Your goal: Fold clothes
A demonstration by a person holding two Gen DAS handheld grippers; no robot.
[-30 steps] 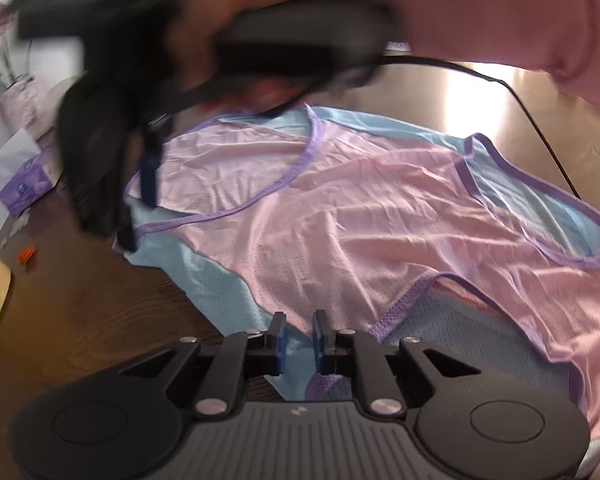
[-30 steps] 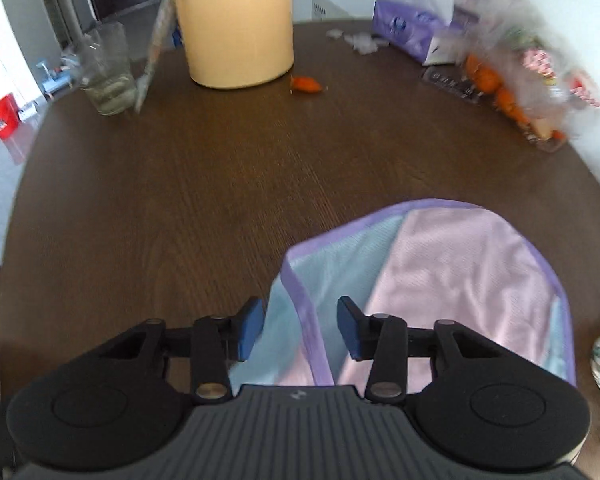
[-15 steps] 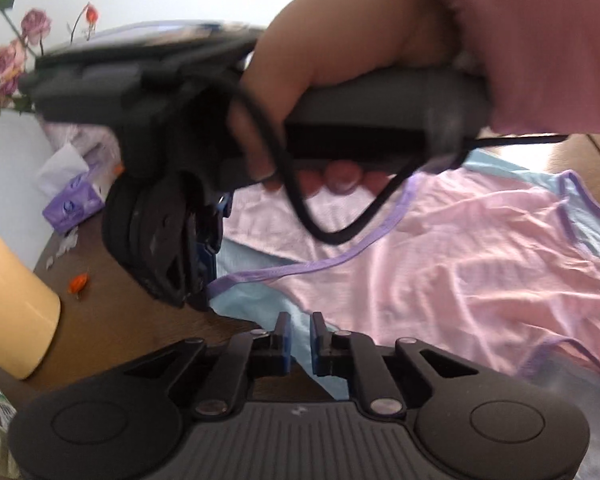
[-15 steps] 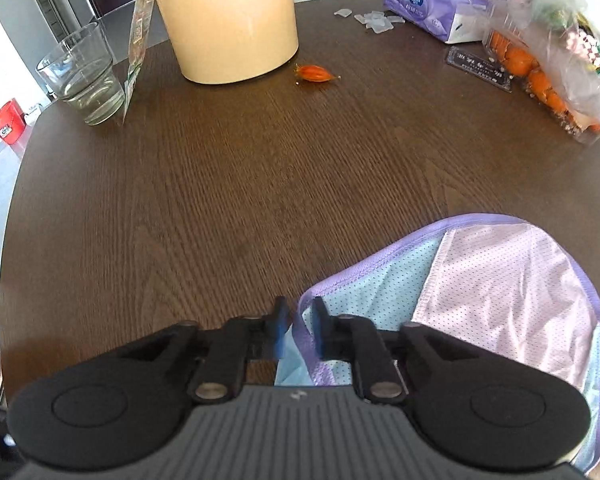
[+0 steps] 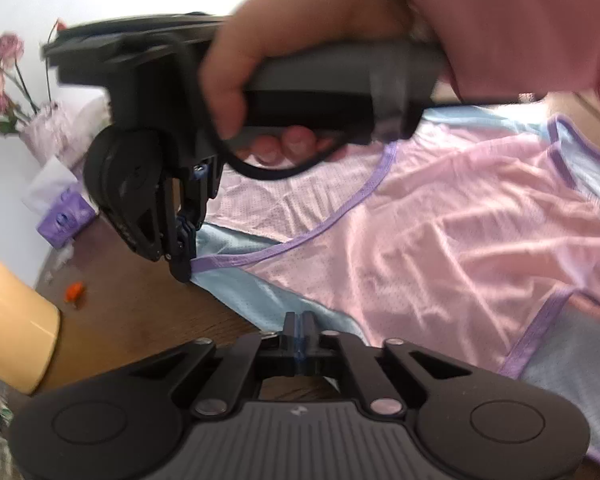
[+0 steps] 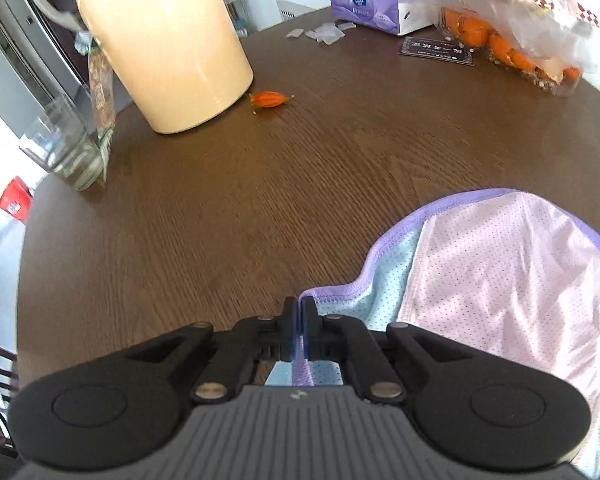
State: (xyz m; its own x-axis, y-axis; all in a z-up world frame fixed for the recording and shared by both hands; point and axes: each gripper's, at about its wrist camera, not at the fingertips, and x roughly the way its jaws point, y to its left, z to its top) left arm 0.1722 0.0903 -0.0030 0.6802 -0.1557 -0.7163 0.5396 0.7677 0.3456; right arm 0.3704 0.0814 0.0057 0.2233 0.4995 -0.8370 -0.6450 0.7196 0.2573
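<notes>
Garment (image 5: 440,240) spread on brown wooden table (image 6: 260,200); white walls.

We see a pink mesh garment (image 5: 440,240) with light blue panels and purple trim lying spread and wrinkled across the right half of the left wrist view; in the right wrist view its rounded corner (image 6: 500,280) fills the lower right.
</notes>
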